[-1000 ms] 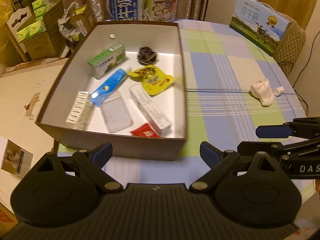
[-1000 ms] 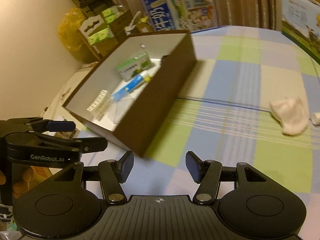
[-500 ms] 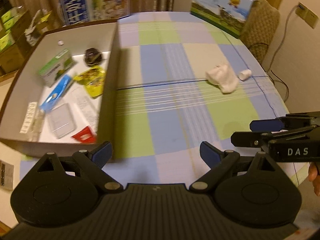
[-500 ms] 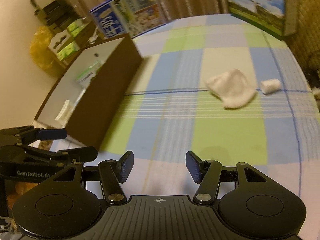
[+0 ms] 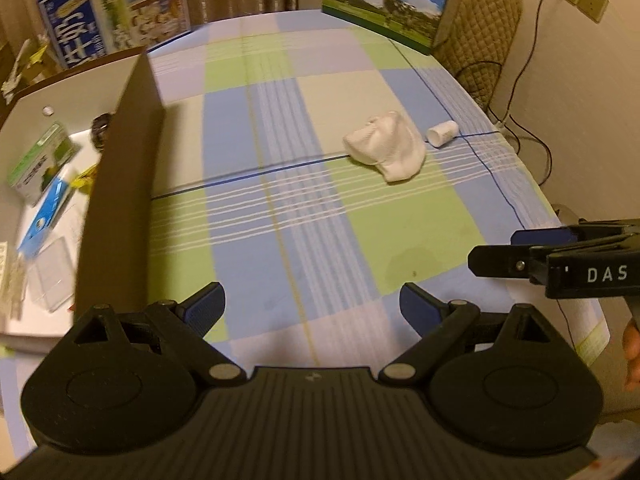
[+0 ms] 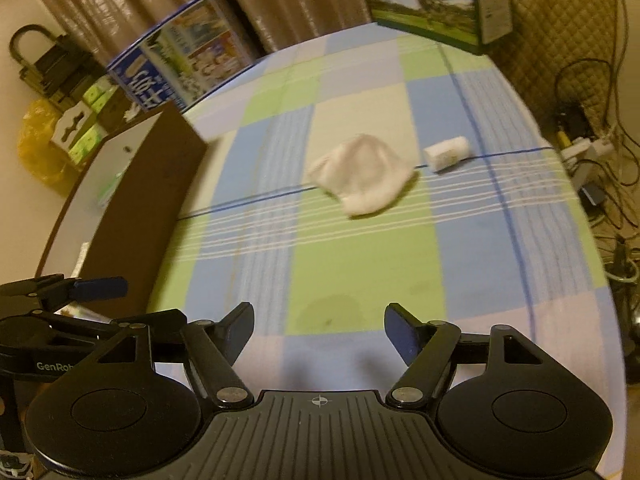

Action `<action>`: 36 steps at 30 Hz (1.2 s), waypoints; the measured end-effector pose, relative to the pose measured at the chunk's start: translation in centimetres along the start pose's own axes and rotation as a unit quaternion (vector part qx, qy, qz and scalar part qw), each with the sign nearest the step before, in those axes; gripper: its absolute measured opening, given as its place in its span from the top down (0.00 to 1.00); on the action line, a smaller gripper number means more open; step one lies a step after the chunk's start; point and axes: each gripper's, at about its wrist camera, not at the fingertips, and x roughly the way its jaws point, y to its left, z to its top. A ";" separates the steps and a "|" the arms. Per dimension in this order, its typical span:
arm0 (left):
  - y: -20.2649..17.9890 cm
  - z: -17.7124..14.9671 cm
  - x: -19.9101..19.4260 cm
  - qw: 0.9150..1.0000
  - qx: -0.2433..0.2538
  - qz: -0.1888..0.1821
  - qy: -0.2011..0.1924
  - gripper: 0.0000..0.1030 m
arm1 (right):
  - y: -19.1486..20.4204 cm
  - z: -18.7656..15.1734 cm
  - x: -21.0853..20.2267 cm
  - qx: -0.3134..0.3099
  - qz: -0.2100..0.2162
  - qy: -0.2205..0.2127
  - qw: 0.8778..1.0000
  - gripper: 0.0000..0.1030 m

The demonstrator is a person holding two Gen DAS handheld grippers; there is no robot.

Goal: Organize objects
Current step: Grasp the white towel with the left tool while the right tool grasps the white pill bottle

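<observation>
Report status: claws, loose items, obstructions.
Both claws open, empty: left claw, right claw just widened. White cloth and small roll loose on tablecloth, outside brown box. Path clear.

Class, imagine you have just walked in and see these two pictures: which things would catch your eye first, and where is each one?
First, the crumpled white cloth lying alone near the middle of the checked tablecloth, with a small white roll just to its right. Next, the brown box at the left edge, holding small packets. In the foreground, the right gripper stands open and empty, its jaws having just been opening, with the left gripper open too.
</observation>
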 end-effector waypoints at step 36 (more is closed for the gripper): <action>-6.7 11.1 14.1 0.996 0.066 -0.049 -0.024 0.12 | -11.2 6.7 3.5 0.057 -0.064 -0.034 0.996 0.33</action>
